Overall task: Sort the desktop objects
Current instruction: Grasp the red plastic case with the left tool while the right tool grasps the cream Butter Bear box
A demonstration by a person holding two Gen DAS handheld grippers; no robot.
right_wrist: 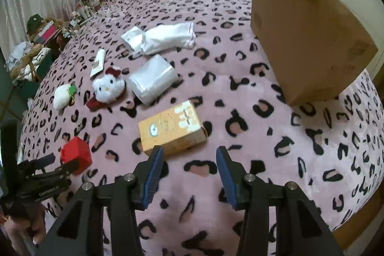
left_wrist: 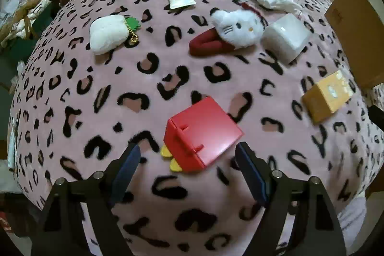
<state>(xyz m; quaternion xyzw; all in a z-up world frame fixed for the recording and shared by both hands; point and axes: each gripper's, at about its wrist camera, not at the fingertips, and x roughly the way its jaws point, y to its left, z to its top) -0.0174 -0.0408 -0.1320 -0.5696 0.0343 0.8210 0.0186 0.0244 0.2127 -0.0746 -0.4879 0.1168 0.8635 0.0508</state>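
Left gripper (left_wrist: 188,154) wide open, straddling red box (left_wrist: 202,133), not pinching yet. Sink lower, square up, squeeze flat sides. Right gripper (right_wrist: 189,155) half-open, empty, near yellow box (right_wrist: 171,127).

Laid out on the blanket (right_wrist: 240,64) around one landmark, the cat plush head (right_wrist: 108,88). Just left of it, the small plush charm (right_wrist: 63,96). Behind it, the flat tube (right_wrist: 98,62). Just right, touching or nearly so, the clear-wrapped block (right_wrist: 152,79); behind that, two soft pouches (right_wrist: 158,37) side by side. In front and to the right, the carton (right_wrist: 171,131). In front and to the left, the cube-shaped box (right_wrist: 76,154). Far right, well apart, the cardboard box (right_wrist: 307,40).
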